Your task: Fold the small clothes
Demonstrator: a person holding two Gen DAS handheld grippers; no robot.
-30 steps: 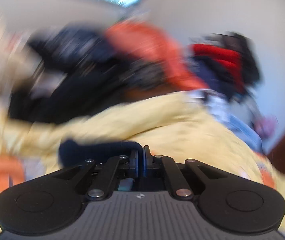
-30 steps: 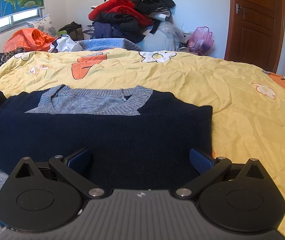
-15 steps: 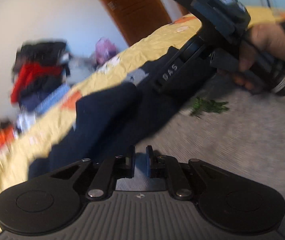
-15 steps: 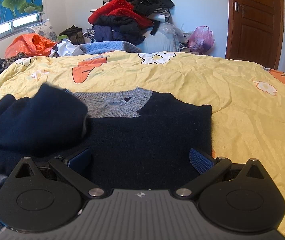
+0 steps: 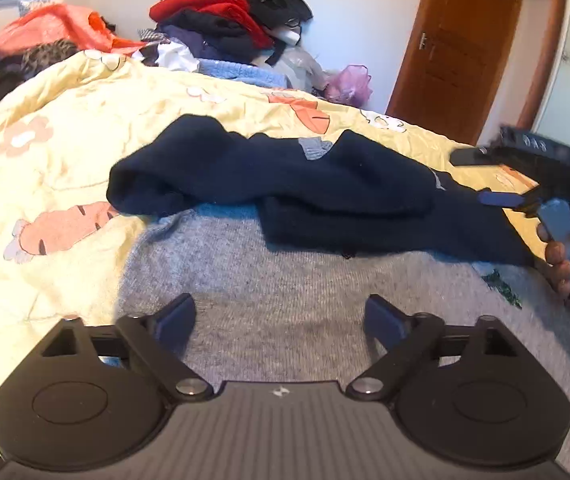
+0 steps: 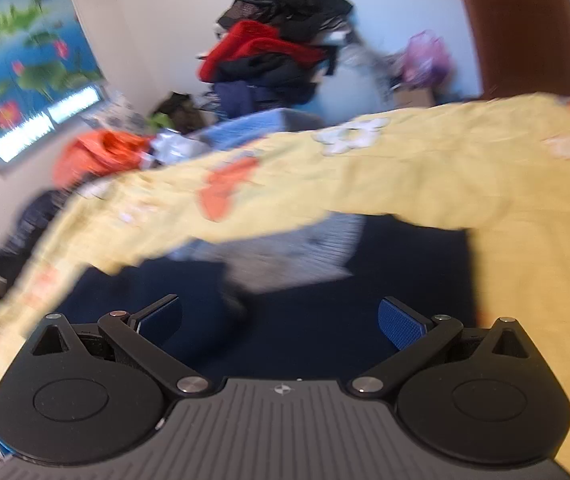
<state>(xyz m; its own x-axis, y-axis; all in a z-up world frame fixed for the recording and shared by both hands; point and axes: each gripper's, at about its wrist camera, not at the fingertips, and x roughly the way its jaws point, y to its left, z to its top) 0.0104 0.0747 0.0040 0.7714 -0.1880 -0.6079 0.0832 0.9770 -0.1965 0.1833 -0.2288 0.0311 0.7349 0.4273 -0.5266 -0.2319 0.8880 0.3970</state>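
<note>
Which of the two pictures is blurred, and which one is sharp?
Right wrist view: blurred by motion, the yellow quilt and the navy sweater smeared. Left wrist view: mostly sharp, the sweater clear; only the right tool at the edge is soft.

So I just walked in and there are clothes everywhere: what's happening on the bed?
A person holding a gripper in each hand is folding a navy and grey sweater on the yellow bedspread. One navy sleeve lies folded across the body. The left gripper has just been opening and holds nothing; the right gripper is open too, above the sweater. A clothes pile sits behind.
</note>
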